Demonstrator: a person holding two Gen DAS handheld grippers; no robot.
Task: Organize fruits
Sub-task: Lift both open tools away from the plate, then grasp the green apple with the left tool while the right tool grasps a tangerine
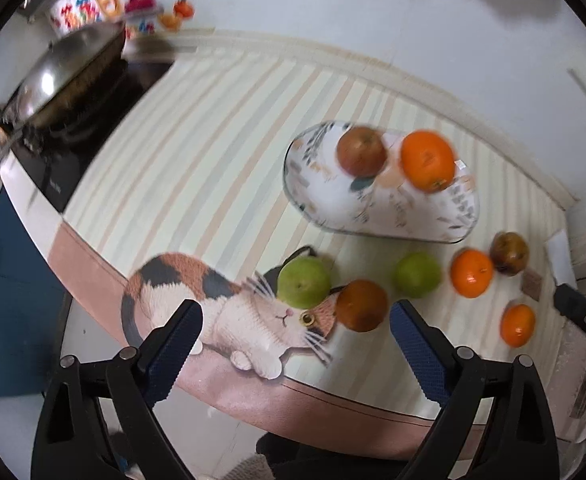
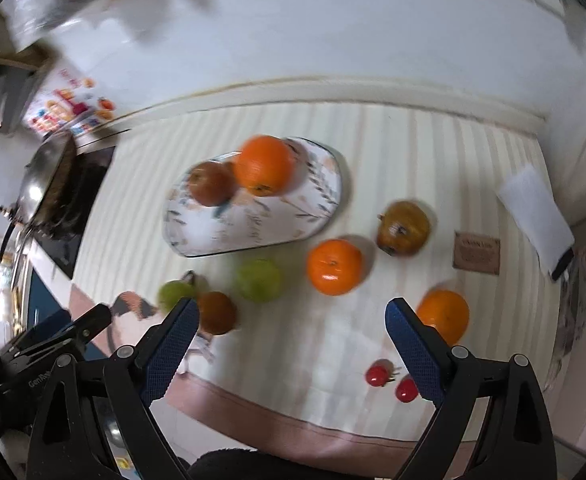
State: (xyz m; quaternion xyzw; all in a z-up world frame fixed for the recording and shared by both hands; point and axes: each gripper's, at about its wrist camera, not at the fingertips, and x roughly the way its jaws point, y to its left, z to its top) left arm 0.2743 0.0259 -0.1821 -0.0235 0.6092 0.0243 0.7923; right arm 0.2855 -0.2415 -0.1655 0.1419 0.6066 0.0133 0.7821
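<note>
Both my left claw and right claw hang wide open and empty above the loose fruit, as the oval plate holds only an apple and an orange

One oval patterned plate at centre; on it two fruits, one reddish-brown apple at nine o'clock and one orange at twelve. Off the plate, counting across the striped mat: three oranges; two green pears; one brownish-yellow pomegranate at three o'clock of the plate; two cherry tomatoes at five o'clock; one wok at ten o'clock.
</note>
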